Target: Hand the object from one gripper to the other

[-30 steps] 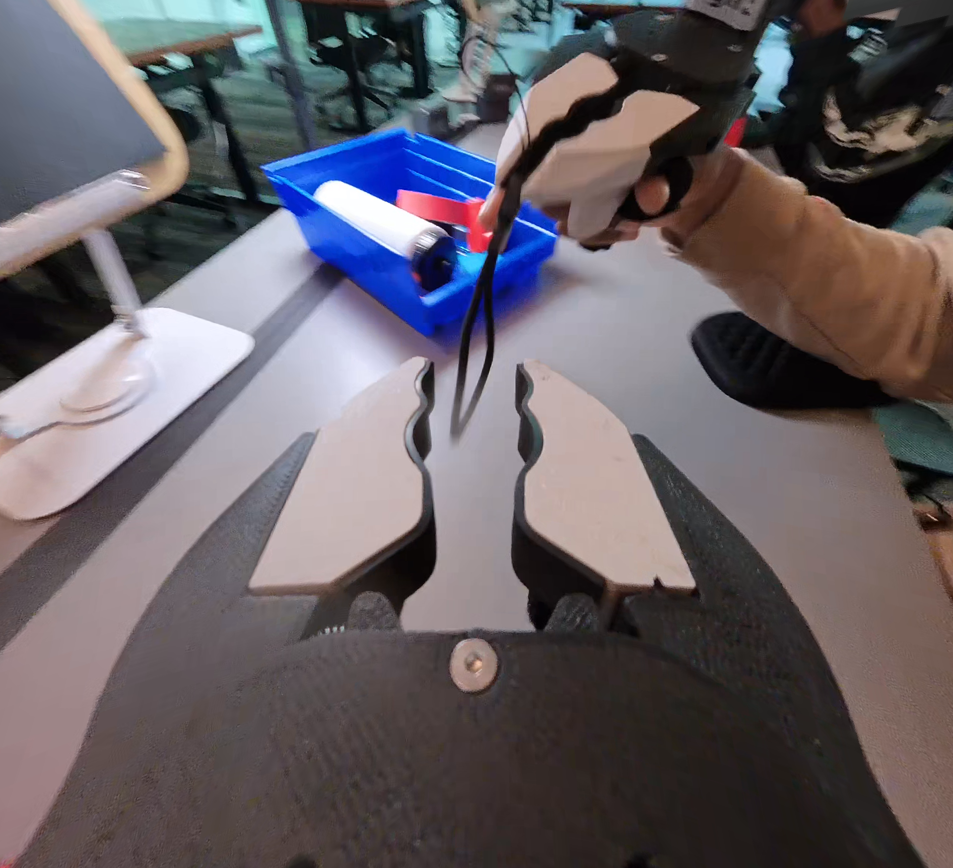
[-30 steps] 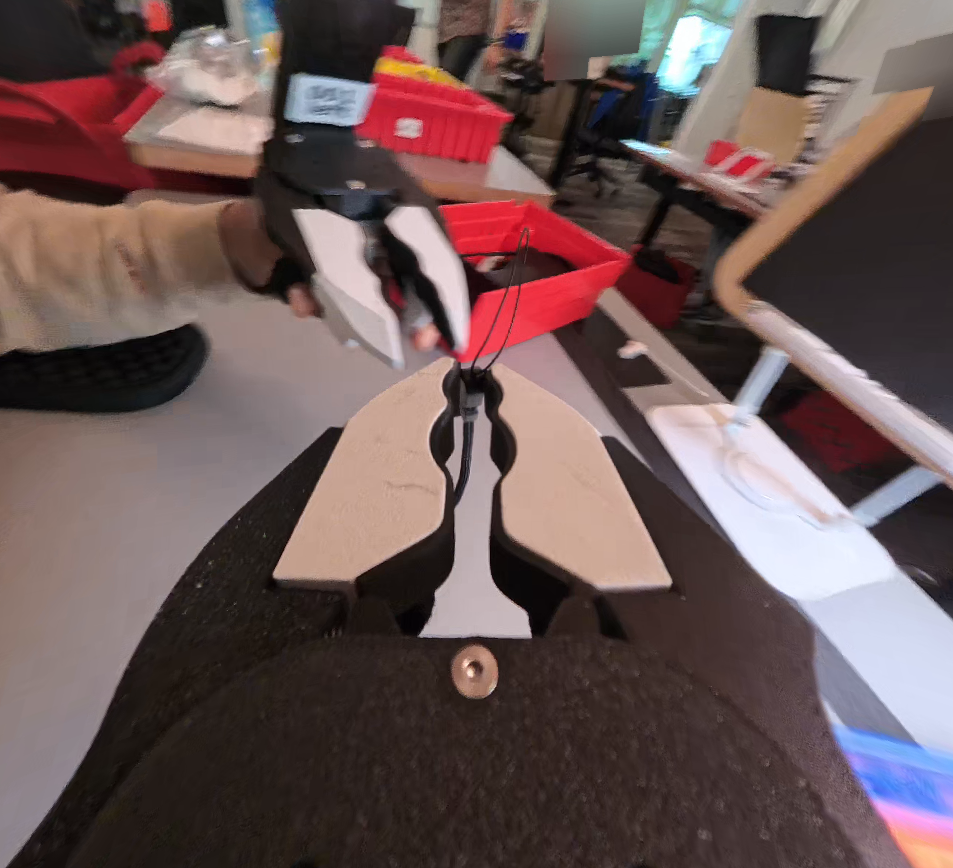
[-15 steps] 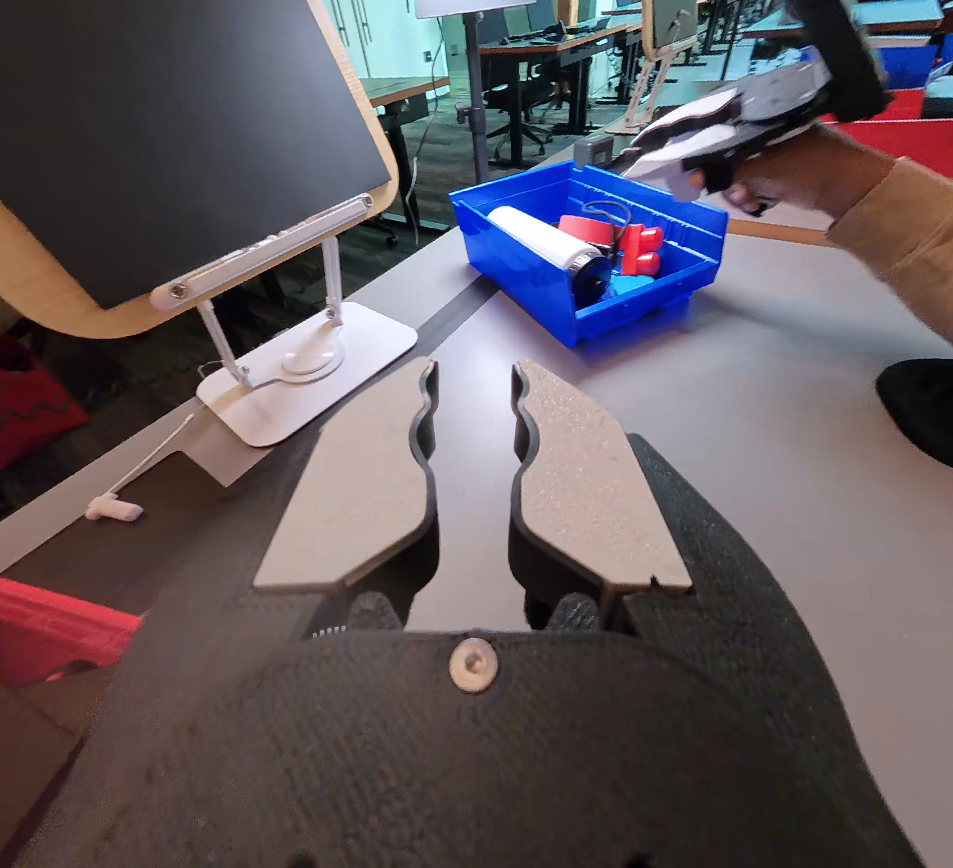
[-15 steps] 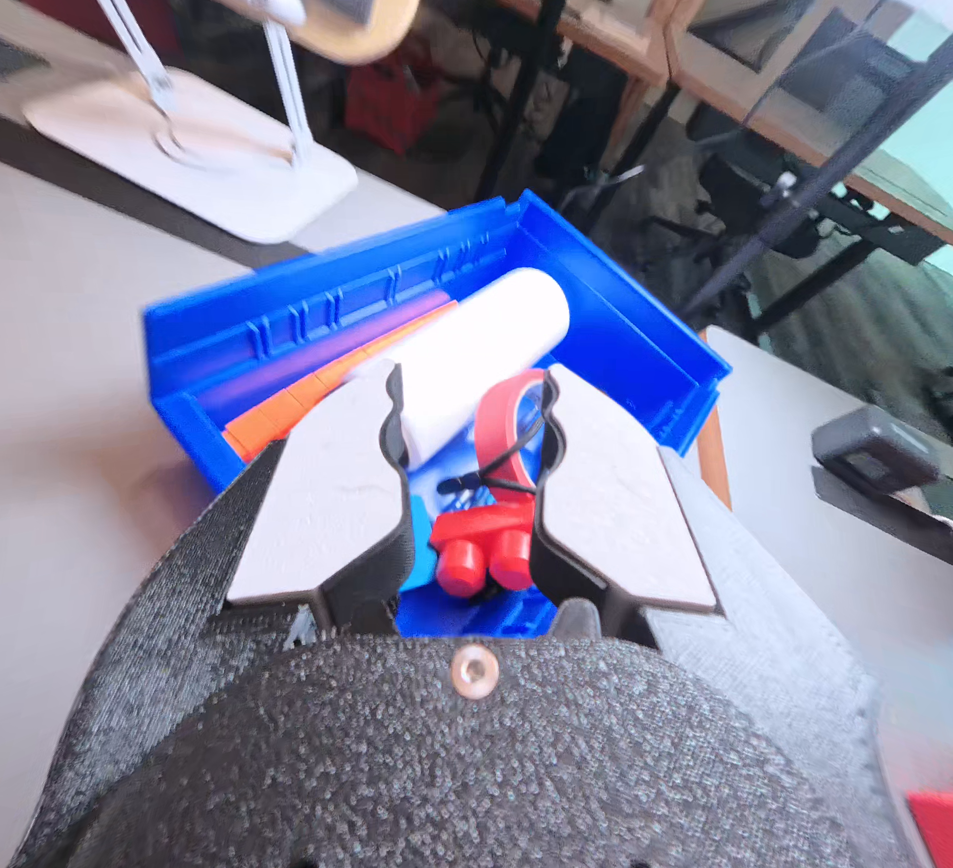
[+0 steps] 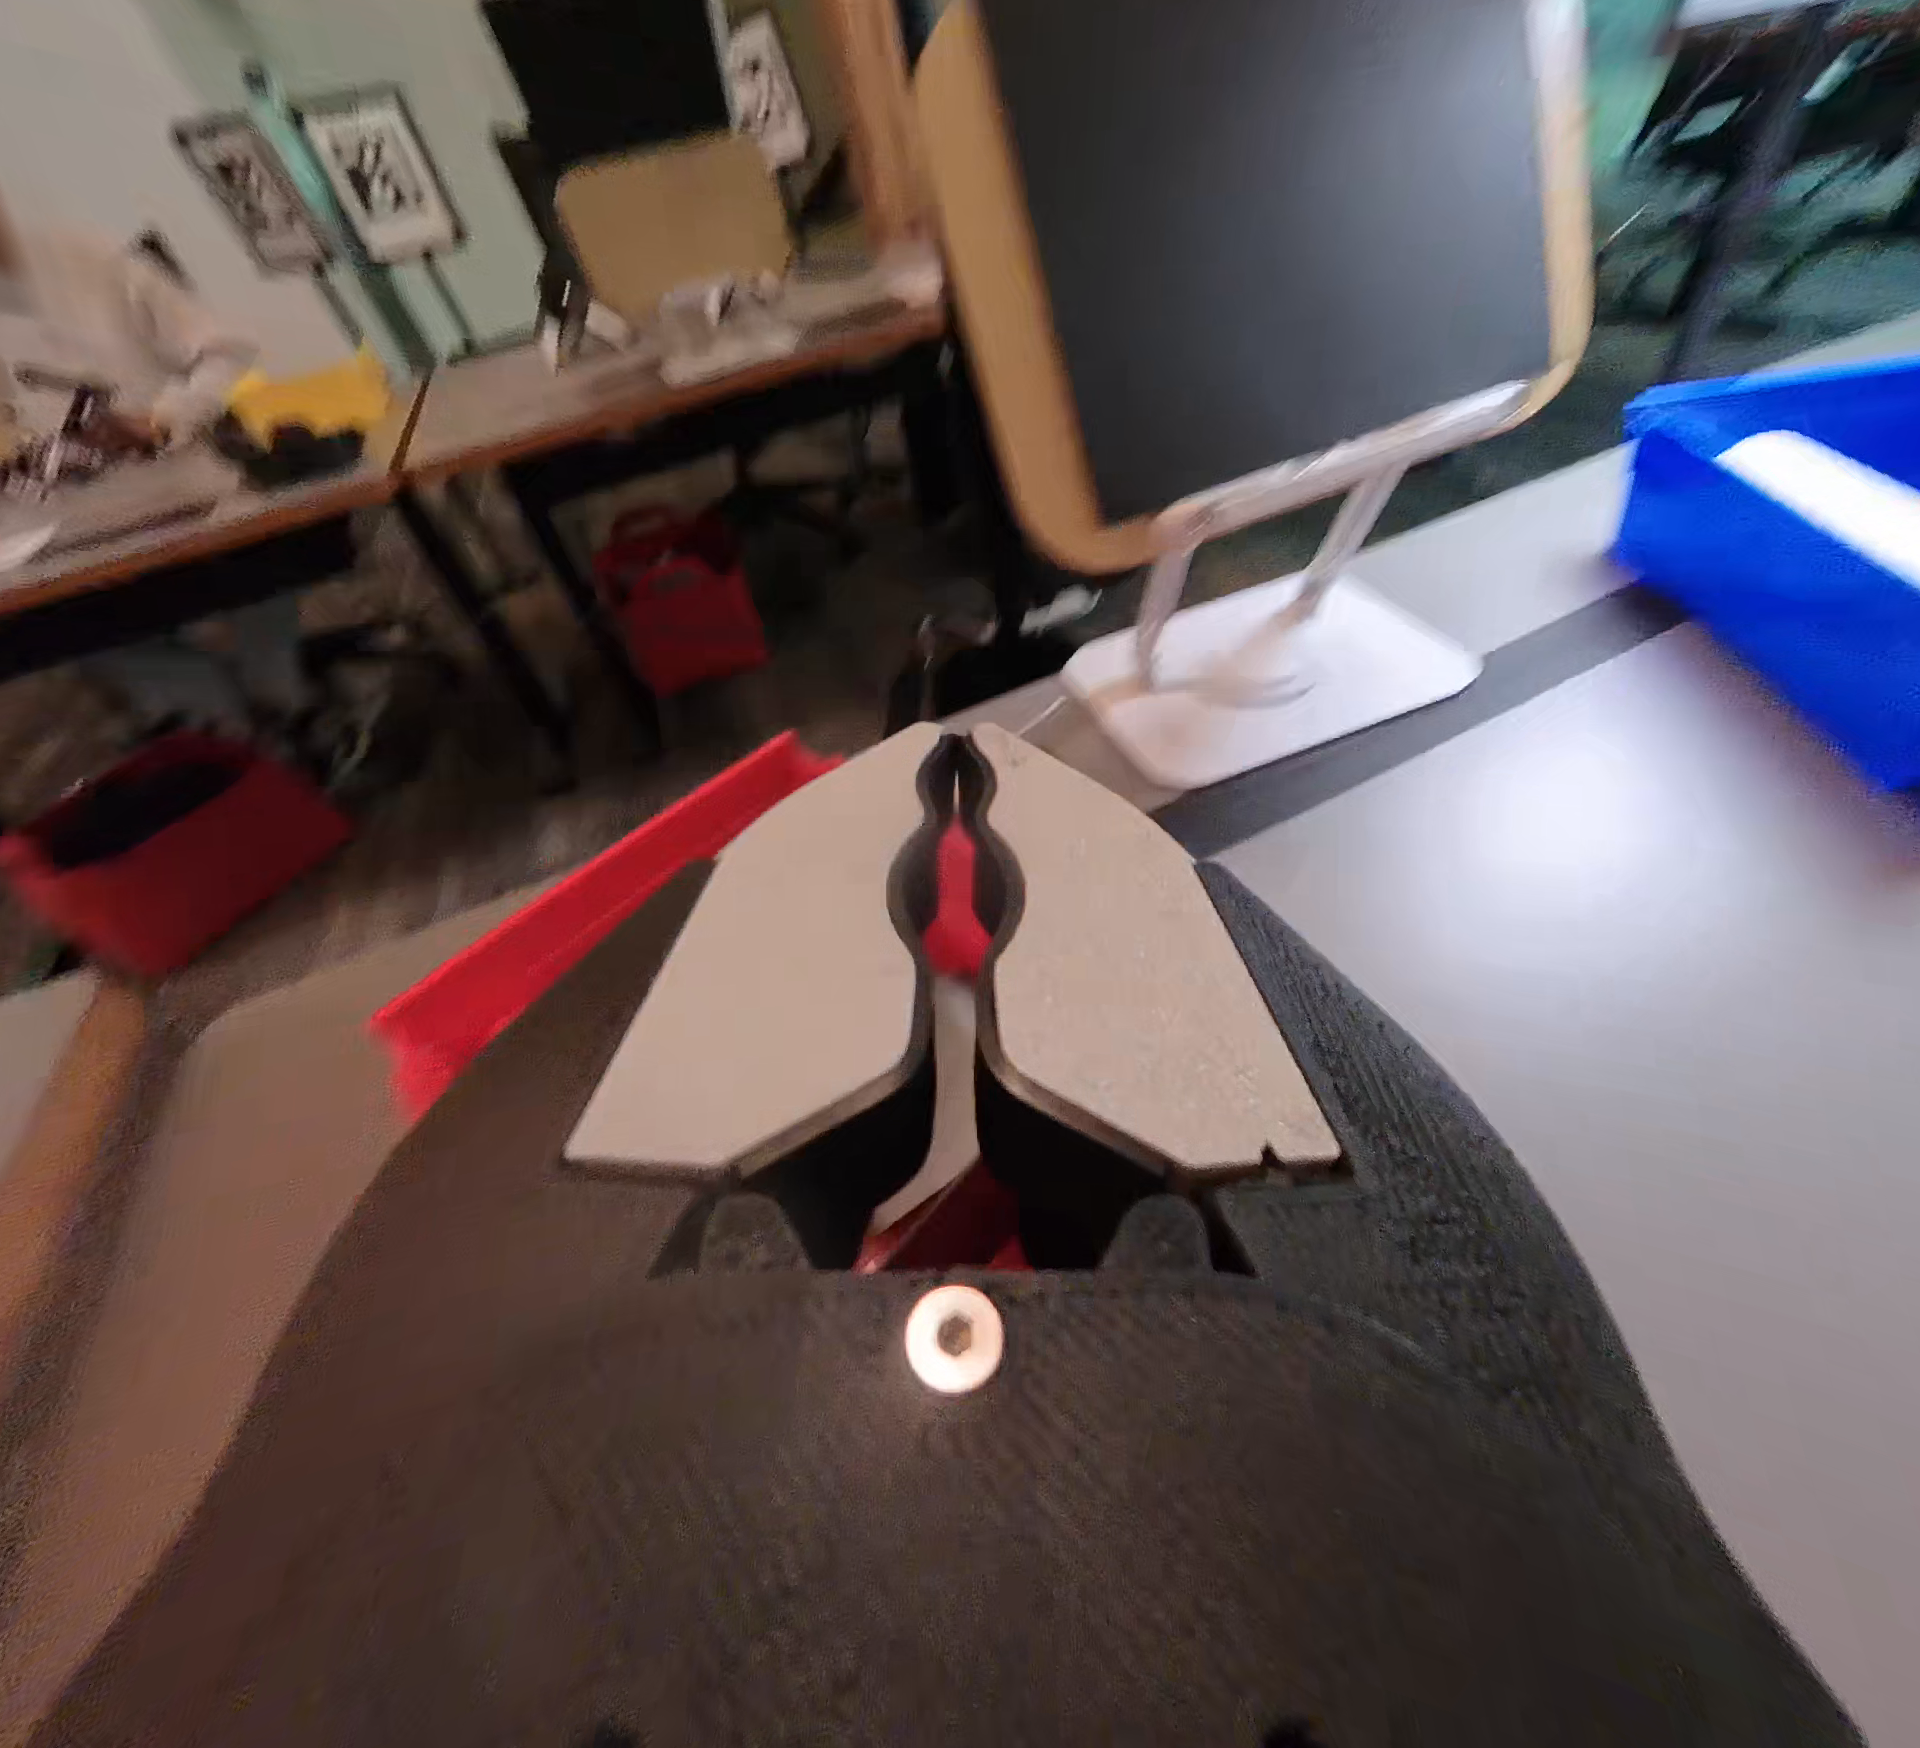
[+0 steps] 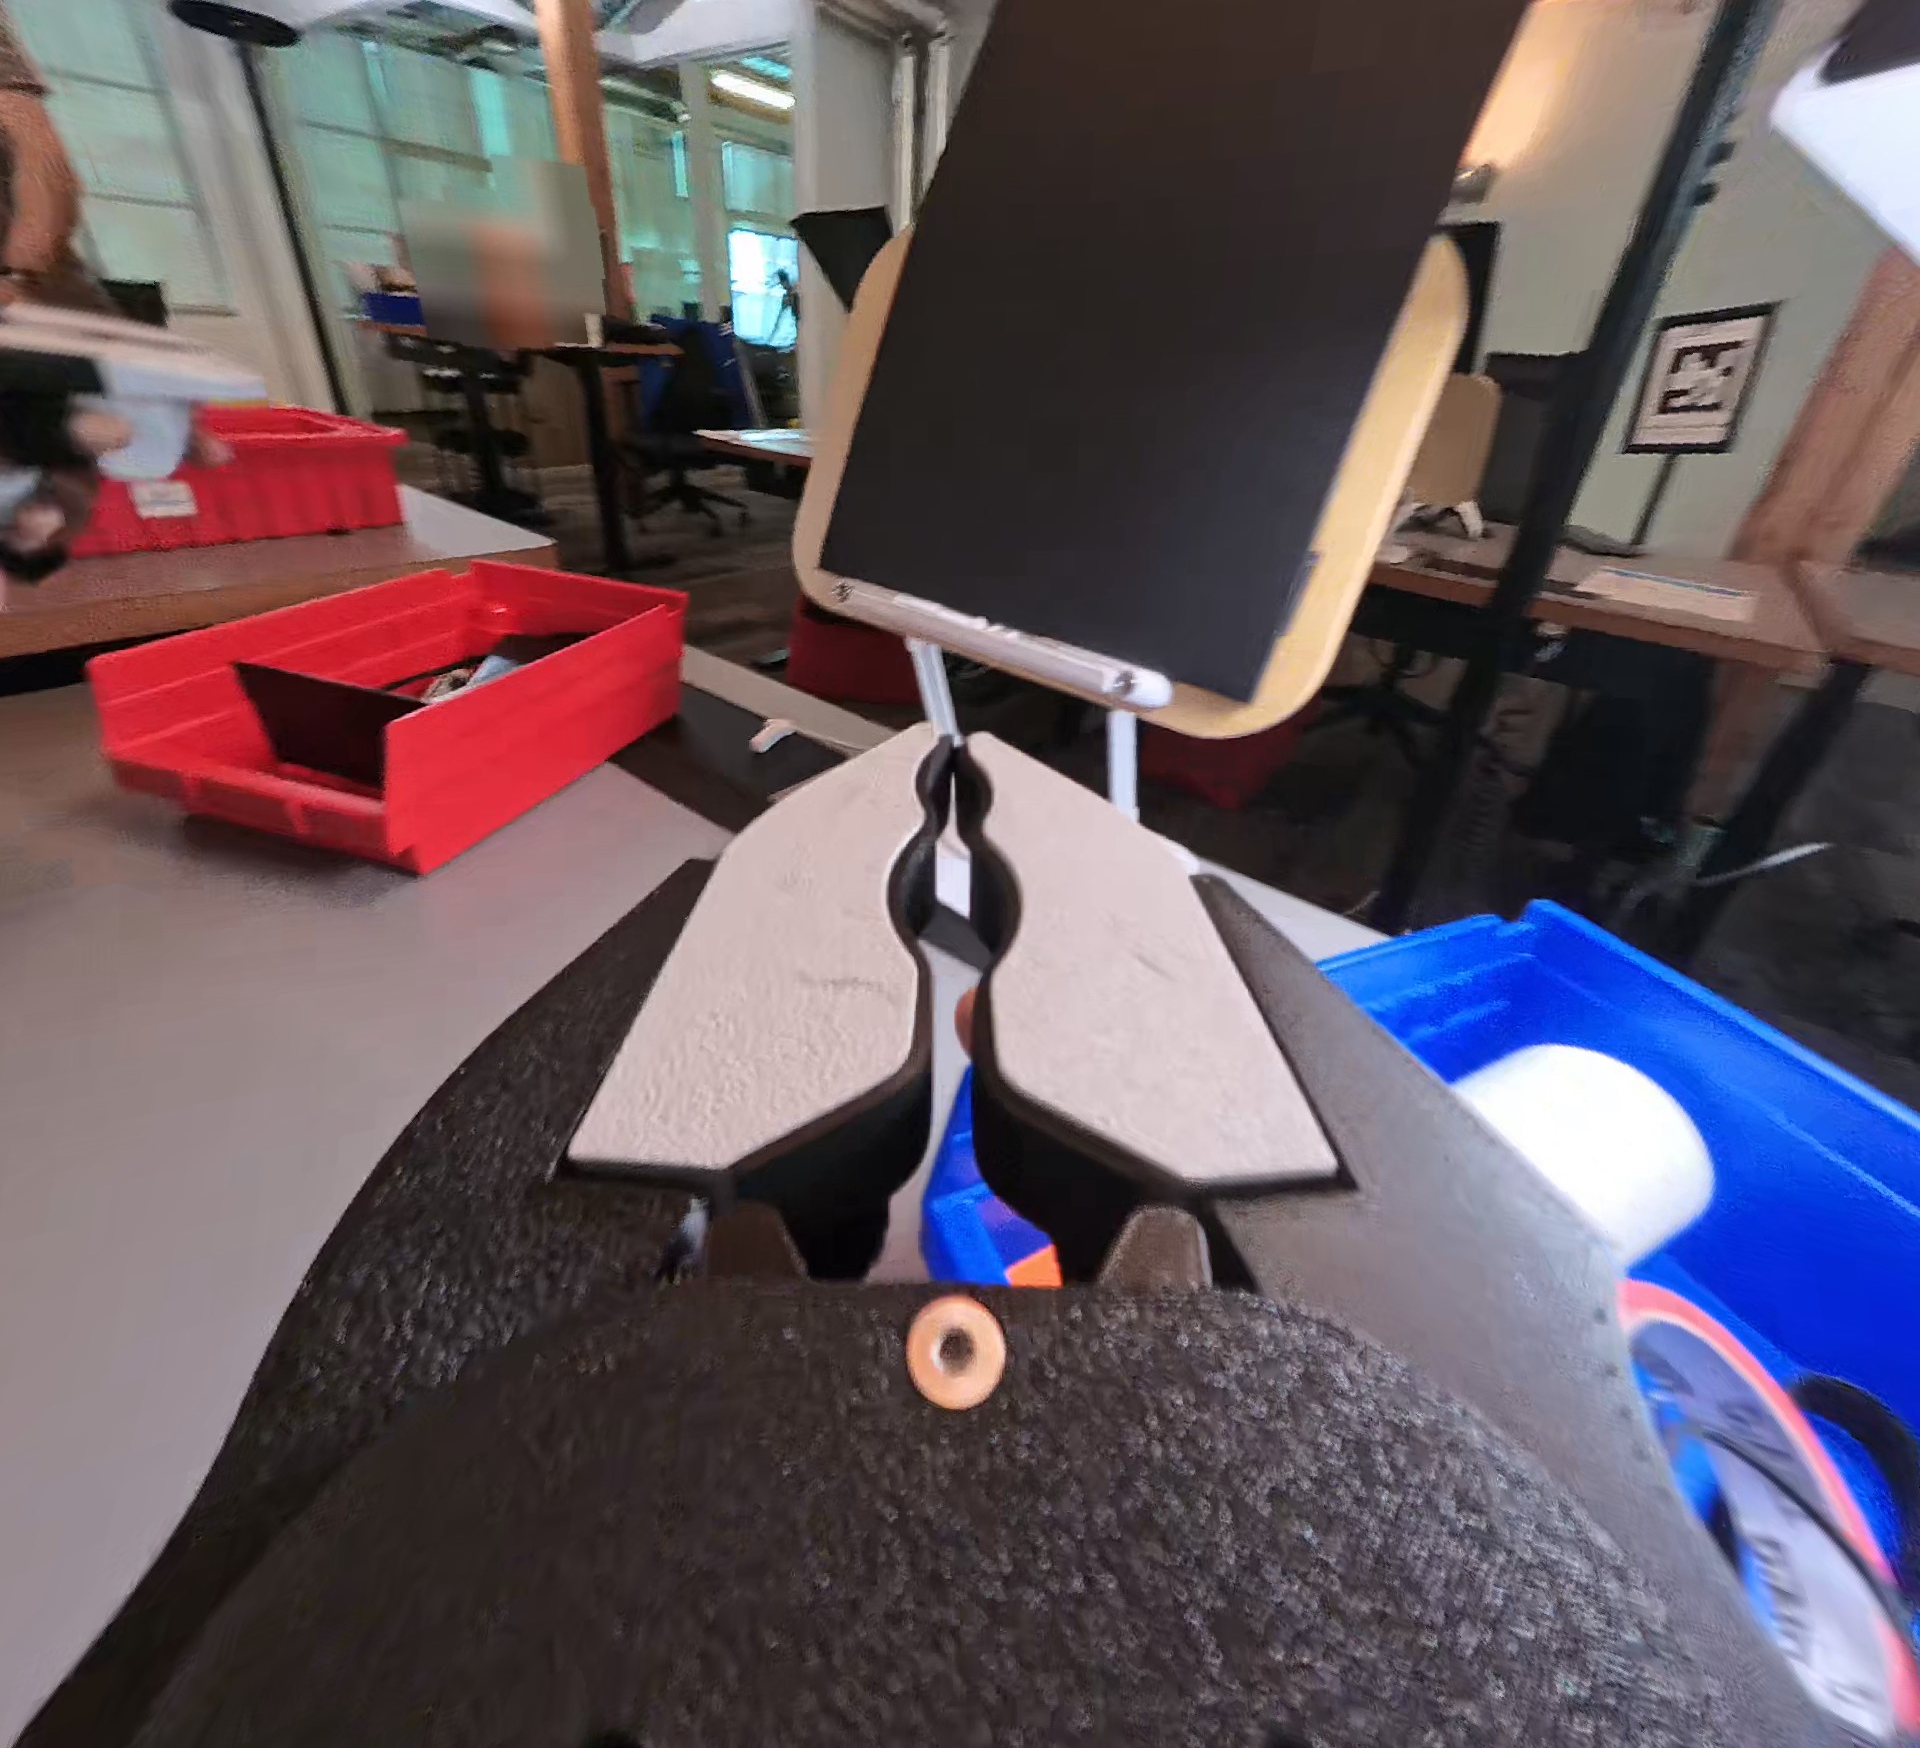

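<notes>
My left gripper is shut with nothing between its fingers. It hangs over the near corner of a red bin at the table's left edge. My right gripper is shut and empty, above the left end of a blue bin. That bin holds a white roll and a red-rimmed tape roll. The black cord is not in view in either frame. The left gripper shows as a blur at the far left of the right wrist view.
A dark board on a white stand stands at the table's far edge between the bins; it also shows in the left wrist view. The red bin holds a dark card and small items. The grey table lies between the bins. One gripper's finger ends stand about 45 centimeters off the other's.
The right gripper carried the black cord to the blue bin, opened over it, and has since shut empty and turned towards the board. The left gripper has shut and swung left over the red bin.
</notes>
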The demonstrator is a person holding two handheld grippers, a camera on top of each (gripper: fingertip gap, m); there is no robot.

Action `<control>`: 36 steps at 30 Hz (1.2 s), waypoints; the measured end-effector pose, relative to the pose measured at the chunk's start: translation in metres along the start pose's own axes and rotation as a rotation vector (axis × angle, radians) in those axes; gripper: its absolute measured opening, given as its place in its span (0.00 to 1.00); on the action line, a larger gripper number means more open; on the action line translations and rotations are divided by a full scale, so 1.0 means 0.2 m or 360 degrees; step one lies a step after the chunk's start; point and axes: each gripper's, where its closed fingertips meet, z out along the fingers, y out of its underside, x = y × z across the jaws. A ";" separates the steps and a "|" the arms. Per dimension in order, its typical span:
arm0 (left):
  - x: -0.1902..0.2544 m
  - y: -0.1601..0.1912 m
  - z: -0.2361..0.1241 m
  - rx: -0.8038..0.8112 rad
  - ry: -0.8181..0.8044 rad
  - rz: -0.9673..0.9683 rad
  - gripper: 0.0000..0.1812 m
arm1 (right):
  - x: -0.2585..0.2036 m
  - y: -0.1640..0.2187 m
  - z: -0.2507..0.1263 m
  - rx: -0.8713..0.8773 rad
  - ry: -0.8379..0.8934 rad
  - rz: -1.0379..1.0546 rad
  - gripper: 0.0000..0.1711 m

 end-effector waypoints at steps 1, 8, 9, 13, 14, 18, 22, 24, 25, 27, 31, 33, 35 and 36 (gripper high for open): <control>-0.11 0.04 0.02 -0.0128 -0.0041 0.0001 0.00 | -0.04 0.05 0.04 -0.0043 -0.0050 0.0009 0.00; -0.40 0.56 0.24 -0.1103 0.0096 -0.0211 0.13 | -0.31 0.41 0.24 -0.0344 -0.0239 -0.0123 0.00; -0.40 0.62 0.28 -0.1178 0.0113 -0.0288 0.13 | -0.34 0.45 0.25 -0.0388 -0.0261 -0.0165 0.01; -0.36 0.86 0.39 -0.1518 0.0193 -0.0695 0.23 | -0.43 0.58 0.27 -0.0520 -0.0328 -0.0311 0.02; -0.34 0.91 0.39 -0.1613 0.0219 -0.0769 0.24 | -0.44 0.60 0.27 -0.0536 -0.0344 -0.0333 0.02; -0.34 1.04 0.34 -0.1829 0.0247 -0.0895 0.25 | -0.43 0.61 0.26 -0.0549 -0.0361 -0.0333 0.02; -0.24 1.11 0.26 -0.1948 0.0461 -0.1023 0.23 | -0.40 0.62 0.26 -0.0550 -0.0356 -0.0250 0.02; -0.21 1.09 0.27 -0.1889 0.0520 -0.1075 0.19 | -0.38 0.62 0.26 -0.0556 -0.0341 -0.0233 0.02; -0.20 1.08 0.27 -0.1863 0.0542 -0.1090 0.17 | -0.37 0.62 0.26 -0.0561 -0.0334 -0.0229 0.02; -0.18 1.02 0.27 -0.1794 0.0617 -0.1108 0.14 | -0.35 0.62 0.25 -0.0562 -0.0318 -0.0227 0.02; -0.14 0.91 0.30 -0.1625 0.0704 -0.1138 0.11 | -0.35 0.61 0.26 -0.0552 -0.0314 -0.0213 0.02; -0.11 0.95 0.31 -0.1665 0.0679 -0.1114 0.14 | -0.37 0.61 0.26 -0.0555 -0.0325 -0.0209 0.02; -0.09 1.00 0.31 -0.1736 0.0635 -0.1085 0.14 | -0.38 0.61 0.26 -0.0562 -0.0330 -0.0233 0.02; -0.09 1.00 0.31 -0.1737 0.0624 -0.1083 0.14 | -0.38 0.61 0.25 -0.0567 -0.0326 -0.0254 0.02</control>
